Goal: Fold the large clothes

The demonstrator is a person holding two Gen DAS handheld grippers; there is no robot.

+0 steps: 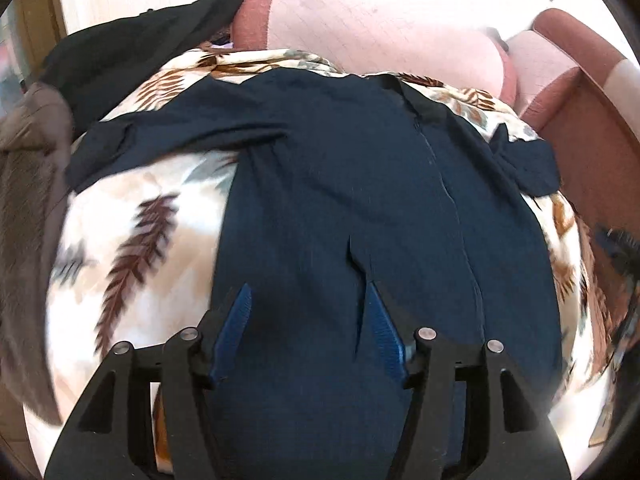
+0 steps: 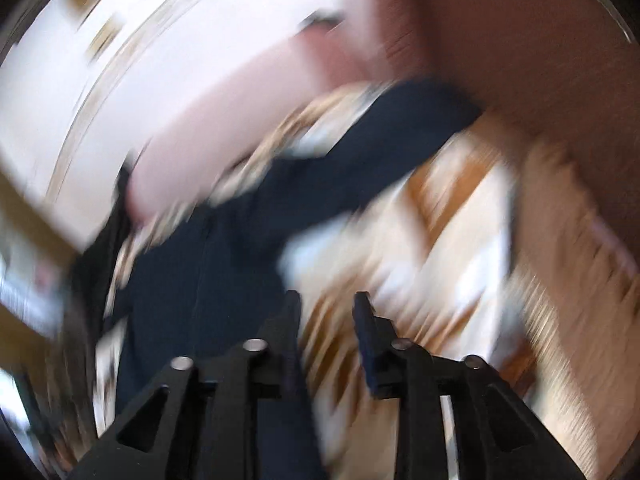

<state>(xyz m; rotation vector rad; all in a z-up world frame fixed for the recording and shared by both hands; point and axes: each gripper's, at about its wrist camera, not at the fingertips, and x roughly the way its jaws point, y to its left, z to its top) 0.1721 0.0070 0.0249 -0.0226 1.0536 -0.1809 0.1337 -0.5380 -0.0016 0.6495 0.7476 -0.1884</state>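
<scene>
A navy garment [image 1: 340, 184] lay spread flat on a leaf-patterned cream blanket [image 1: 132, 240], one sleeve reaching toward a black garment [image 1: 132, 44] heaped beside a pink cushion [image 1: 360, 28]; the left hand-held gripper [image 1: 308, 300] hovered over the navy cloth with its blue-padded fingers [image 1: 236, 320] apart, gripping nothing; the right hand-held gripper [image 2: 326, 300], badly blurred, hung with fingers apart above the blanket beside the garment's edge.
</scene>
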